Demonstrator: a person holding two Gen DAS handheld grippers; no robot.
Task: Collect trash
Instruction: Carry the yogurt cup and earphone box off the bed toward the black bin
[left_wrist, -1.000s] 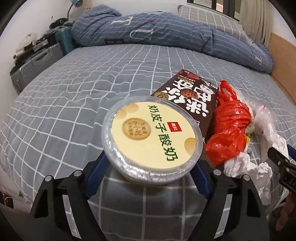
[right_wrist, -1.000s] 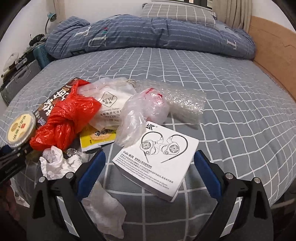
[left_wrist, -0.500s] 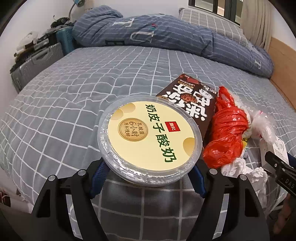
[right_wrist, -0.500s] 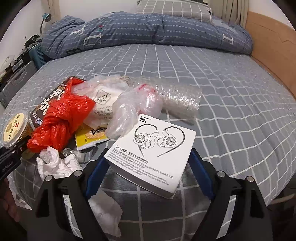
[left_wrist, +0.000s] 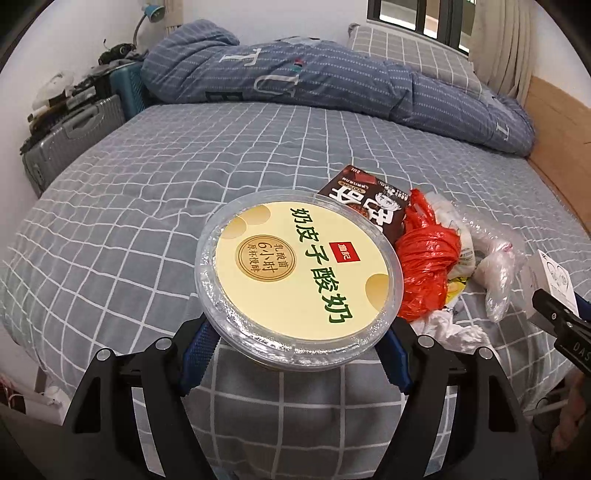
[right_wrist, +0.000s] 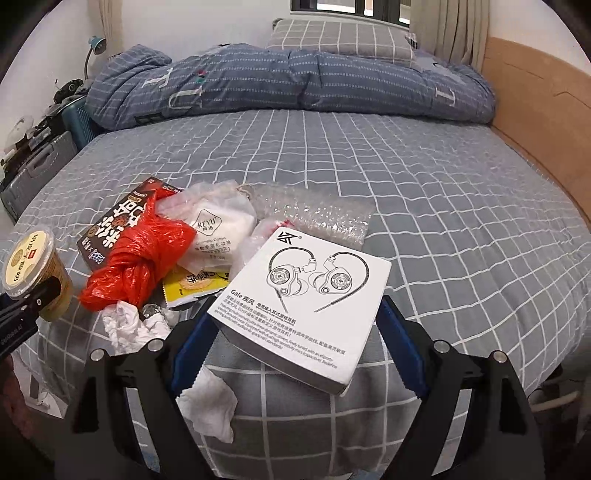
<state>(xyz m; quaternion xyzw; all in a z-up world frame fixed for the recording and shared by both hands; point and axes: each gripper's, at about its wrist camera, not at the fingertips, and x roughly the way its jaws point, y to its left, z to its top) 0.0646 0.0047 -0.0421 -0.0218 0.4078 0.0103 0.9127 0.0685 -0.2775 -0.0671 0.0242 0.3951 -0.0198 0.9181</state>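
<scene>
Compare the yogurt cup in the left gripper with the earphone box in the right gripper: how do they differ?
Shape: the yogurt cup is round with a clear domed lid; the earphone box is flat and rectangular.
Colour: the yogurt cup has a cream-yellow label with green characters; the earphone box is white with a line drawing of earphones.
Material: the cup looks plastic, the box cardboard.
Shared: each is gripped by its sides, one in the left gripper, one in the right gripper, above the checked bed.
</scene>
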